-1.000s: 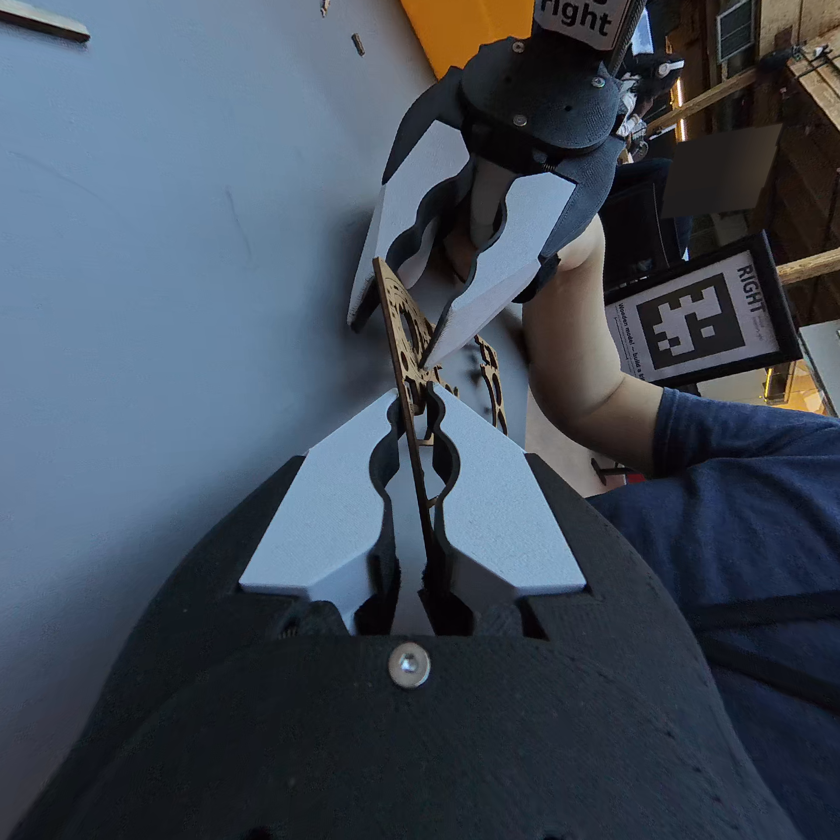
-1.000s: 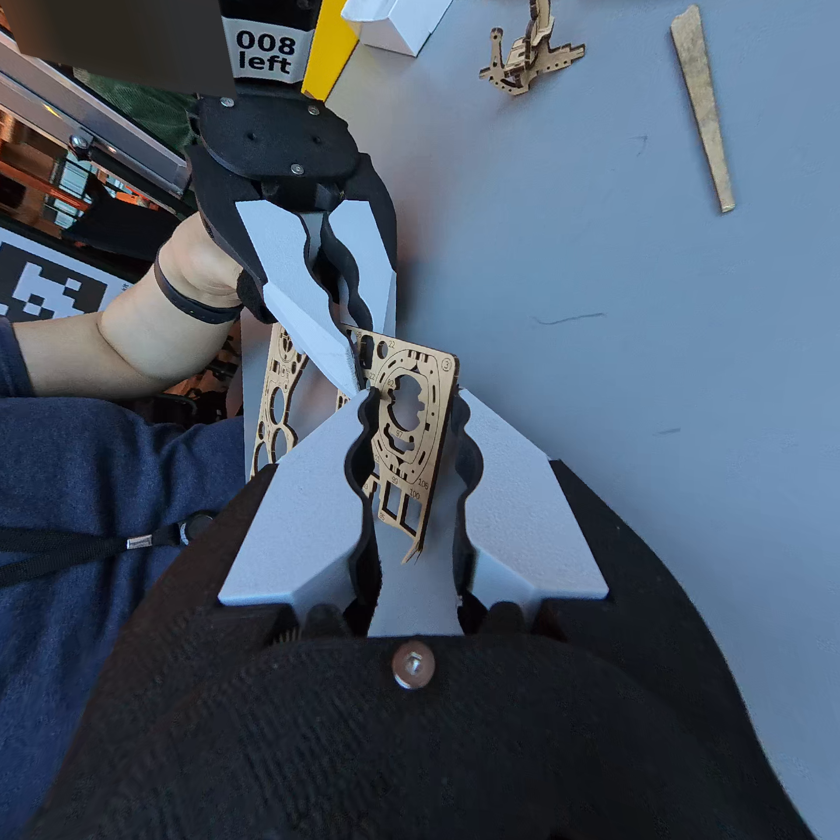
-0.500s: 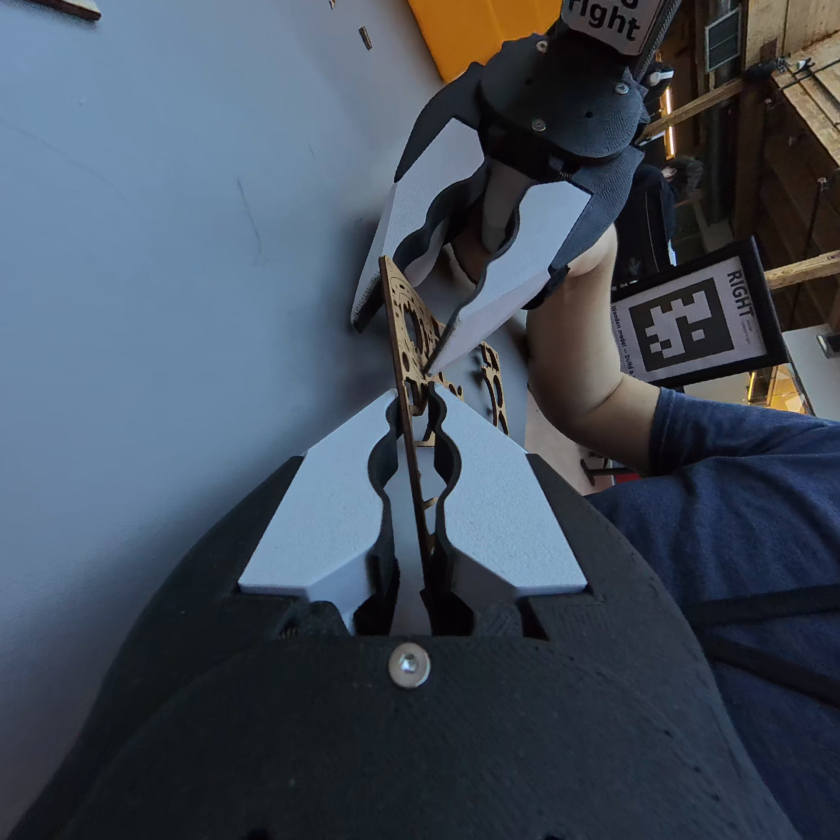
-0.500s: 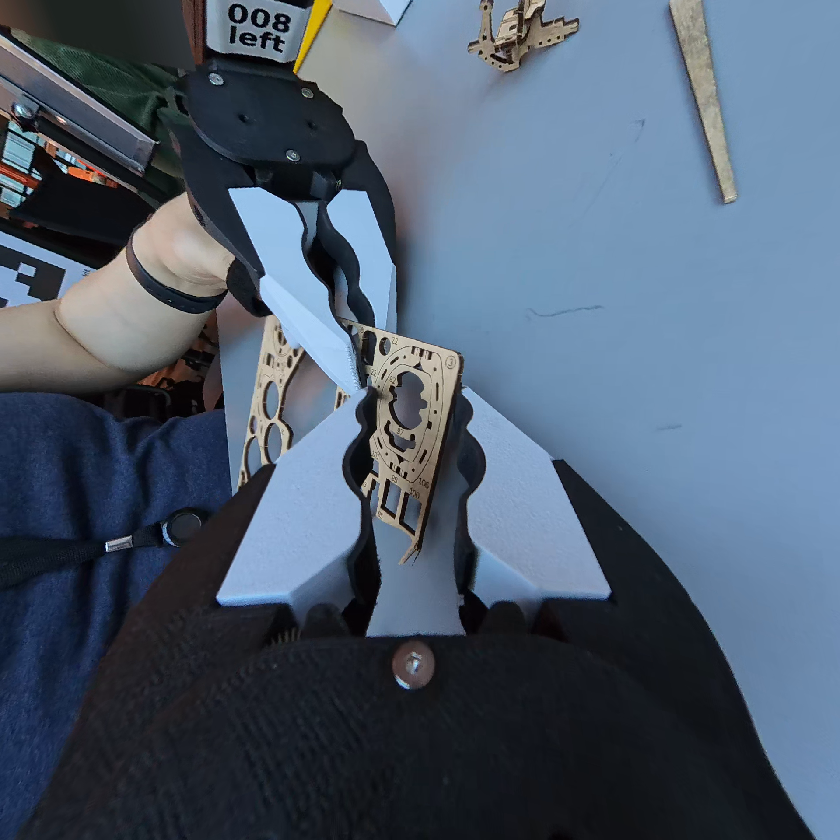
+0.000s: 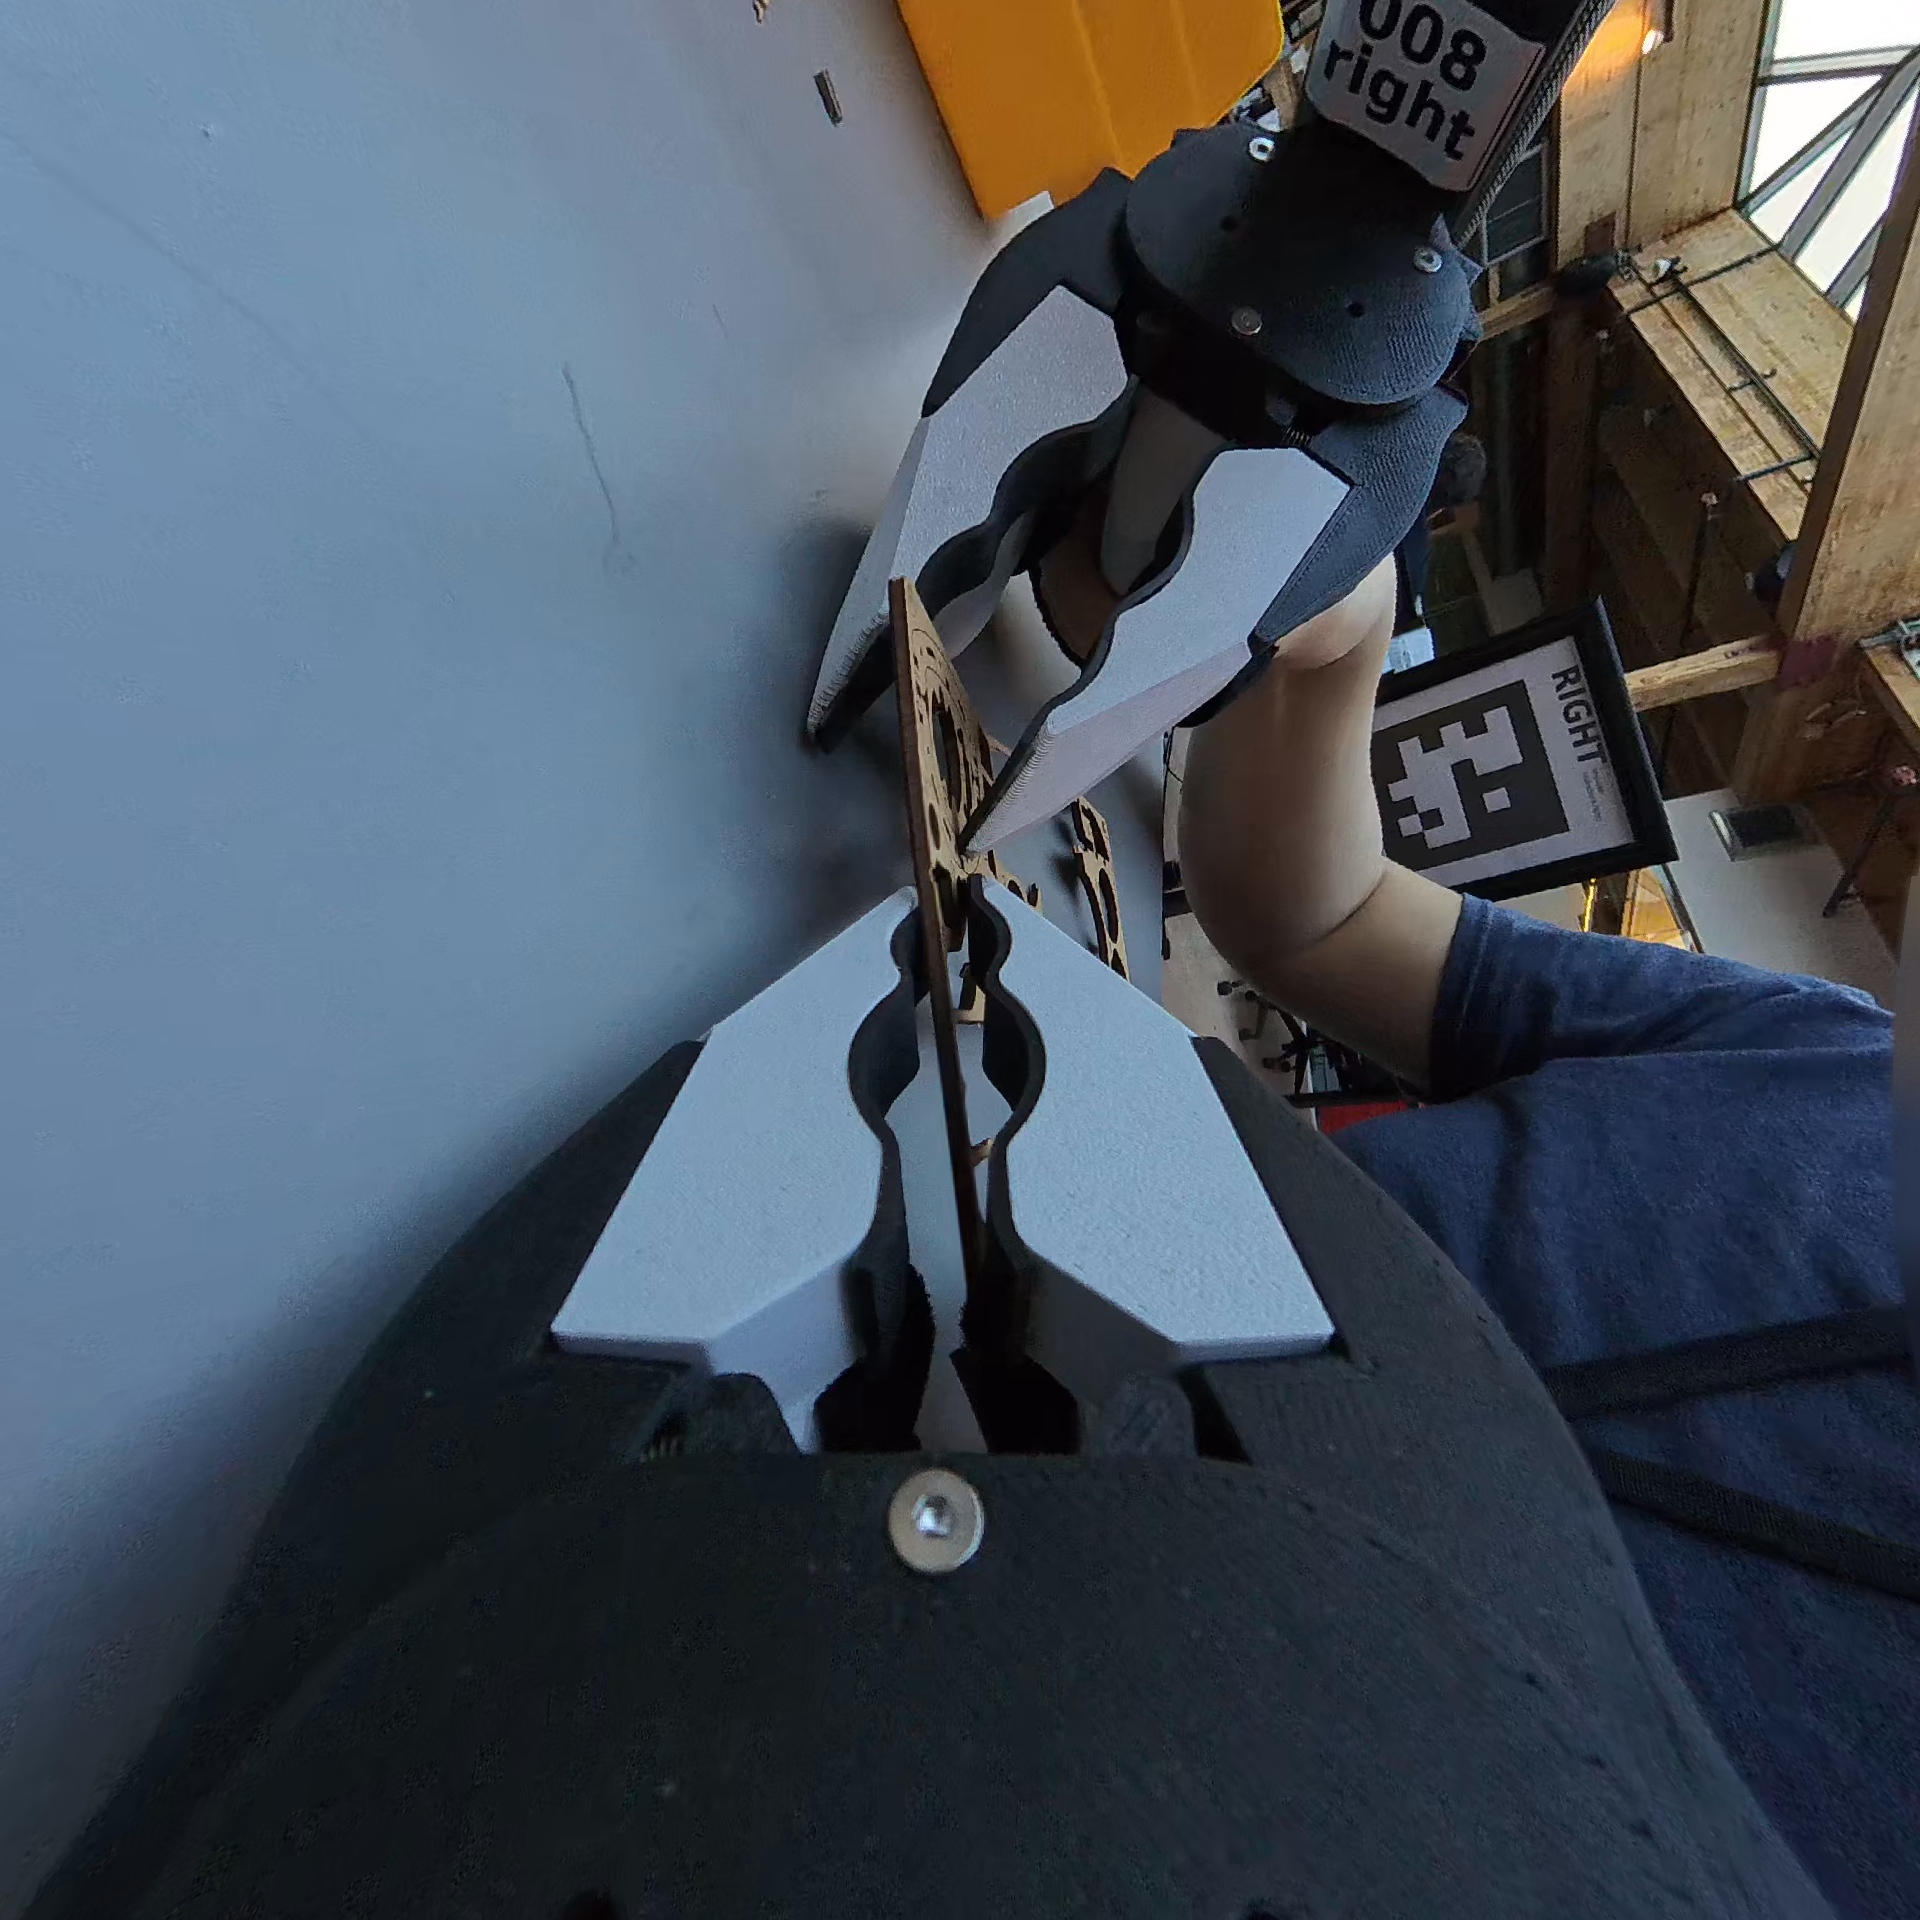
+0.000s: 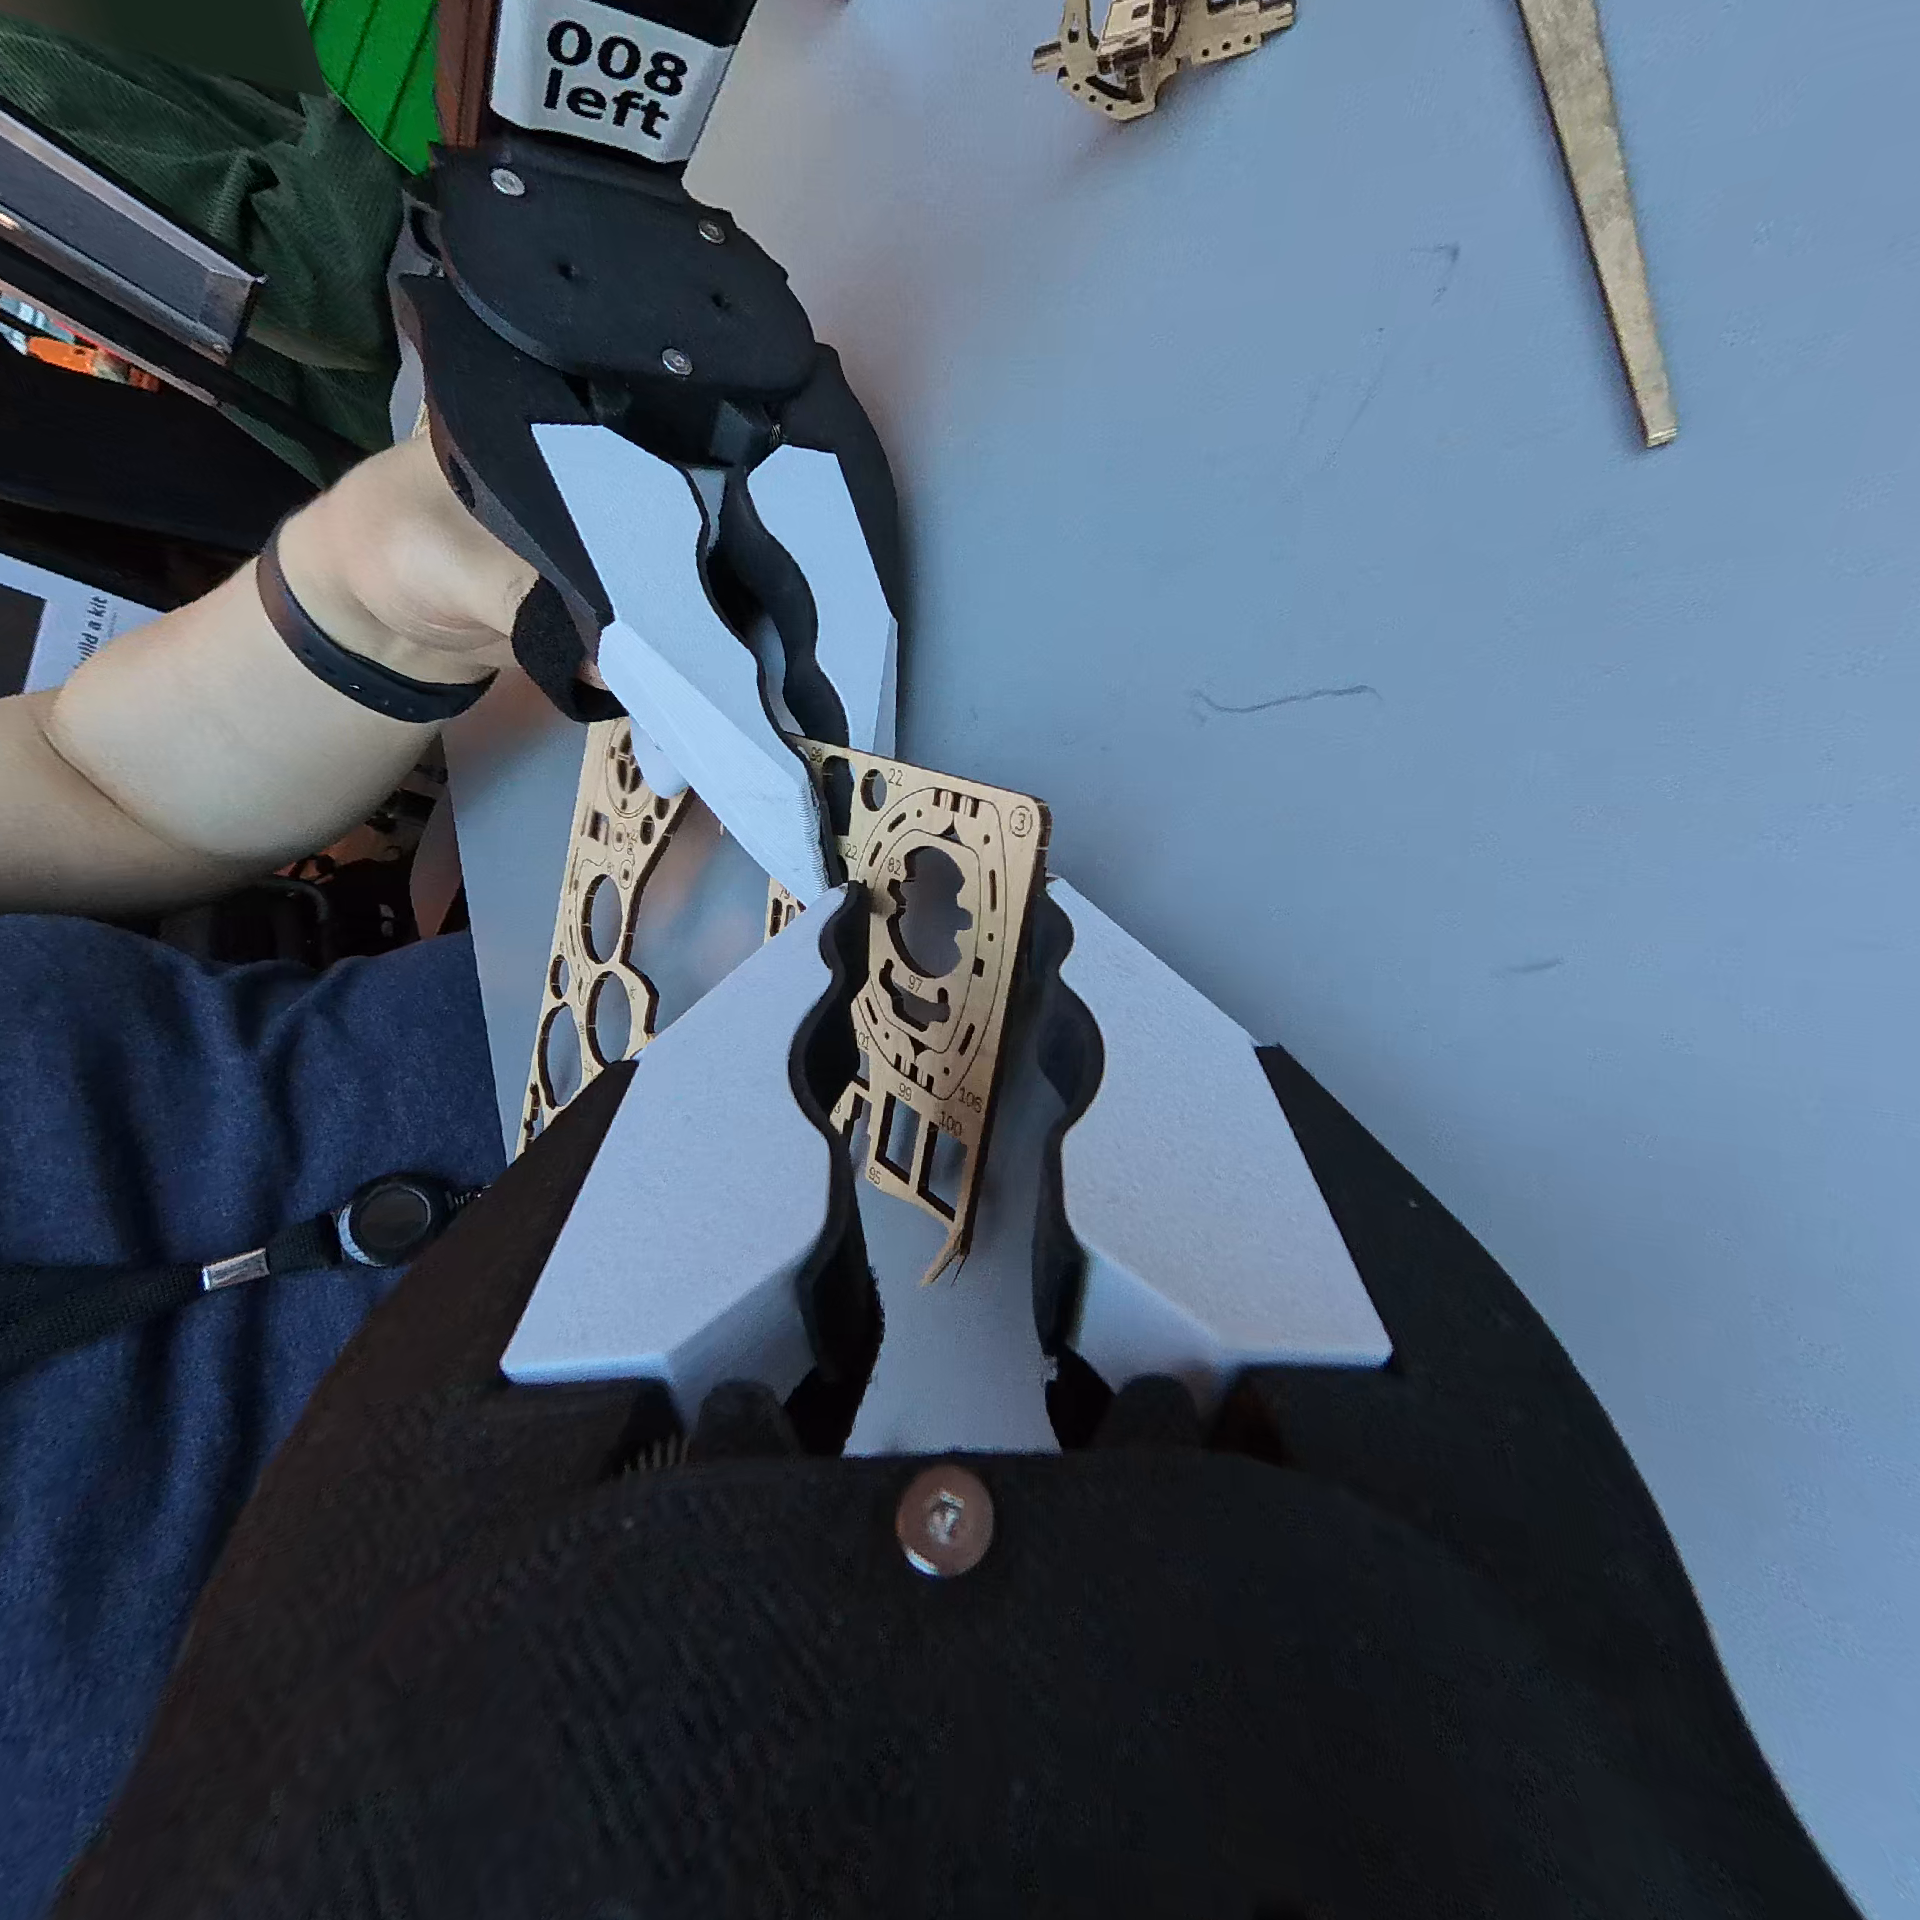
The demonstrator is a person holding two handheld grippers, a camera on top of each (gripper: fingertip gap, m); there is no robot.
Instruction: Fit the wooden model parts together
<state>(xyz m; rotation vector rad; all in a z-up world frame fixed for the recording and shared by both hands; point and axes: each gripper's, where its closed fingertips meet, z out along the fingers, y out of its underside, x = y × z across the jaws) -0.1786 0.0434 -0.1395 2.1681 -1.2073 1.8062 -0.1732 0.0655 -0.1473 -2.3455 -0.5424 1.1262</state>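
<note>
A thin laser-cut wooden sheet (image 6: 935,1081) with punched-out shapes is held upright above the grey table (image 6: 1455,727). My left gripper (image 5: 945,894) is shut on it; the left wrist view shows the sheet (image 5: 930,748) edge-on between the fingers. In the right wrist view the left gripper (image 6: 836,821) pinches the sheet's upper left corner. My right gripper (image 6: 945,896) is open and straddles the sheet's other end. In the left wrist view the right gripper (image 5: 896,787) has one fingertip (image 5: 997,821) touching the sheet's face.
A second cut-out sheet (image 6: 592,935) lies flat at the near table edge by the person's arm. A small assembled wooden piece (image 6: 1143,52) and a wooden strip (image 6: 1600,208) lie farther out. A yellow panel (image 5: 1081,83) and a framed marker sign (image 5: 1507,769) stand off the table. My two grippers' fingertips are within a few centimetres of each other.
Both grippers and the sheet have drifted slightly toward the near table edge together. The left grip on the sheet is unchanged and the right gripper stays open around it.
</note>
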